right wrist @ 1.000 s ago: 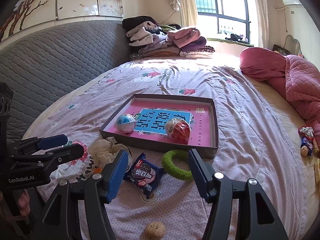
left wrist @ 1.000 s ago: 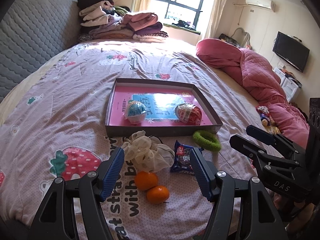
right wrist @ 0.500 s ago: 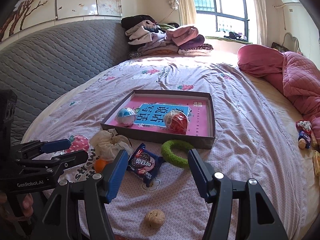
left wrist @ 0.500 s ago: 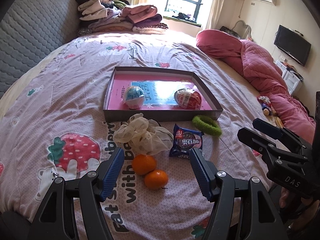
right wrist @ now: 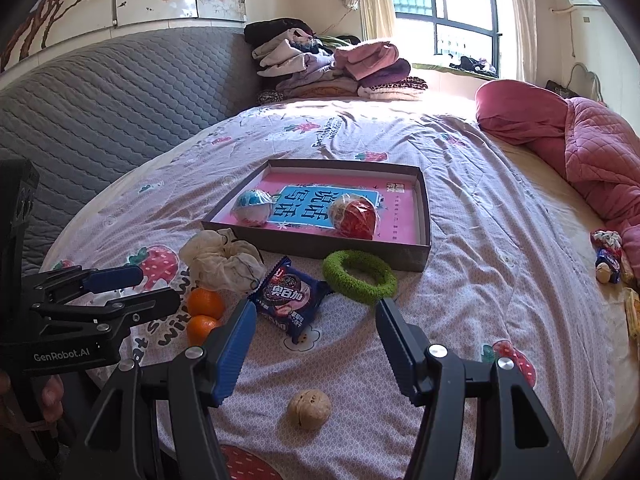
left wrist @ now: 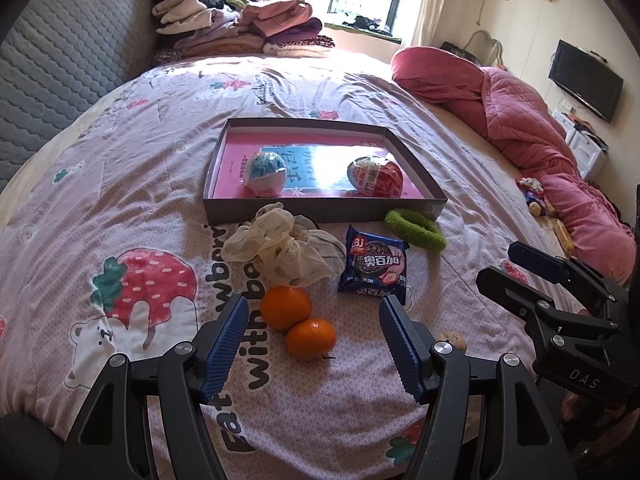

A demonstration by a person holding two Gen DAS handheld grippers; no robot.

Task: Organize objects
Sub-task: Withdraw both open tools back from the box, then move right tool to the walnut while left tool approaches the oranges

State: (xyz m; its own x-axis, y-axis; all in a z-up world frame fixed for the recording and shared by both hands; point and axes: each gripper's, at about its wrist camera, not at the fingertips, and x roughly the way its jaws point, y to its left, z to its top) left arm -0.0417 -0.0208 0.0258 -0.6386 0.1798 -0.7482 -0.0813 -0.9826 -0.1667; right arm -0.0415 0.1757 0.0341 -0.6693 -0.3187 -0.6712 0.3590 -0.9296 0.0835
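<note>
- The left gripper is hovering with its jaws spread wide and holding nothing; the two small round orange tangerines, touching each other, are lying between the blue ribbed pads, probably the next pick.
- The right gripper is likewise gaping wide and empty above the bed's near edge, with the beige wrinkled walnut lying just below the gap.
- Just beyond both are lying the crumpled cream fabric scrunchie, the dark blue foil cookie packet and the fuzzy green ring hair tie, the ring touching the box wall.
- The shallow grey cardboard box with a pink printed floor is sitting mid-bed, seemingly the collecting place.
- It is holding a blue-and-white wrapped egg-shaped toy at its left and a red-and-white wrapped one at its right.
</note>
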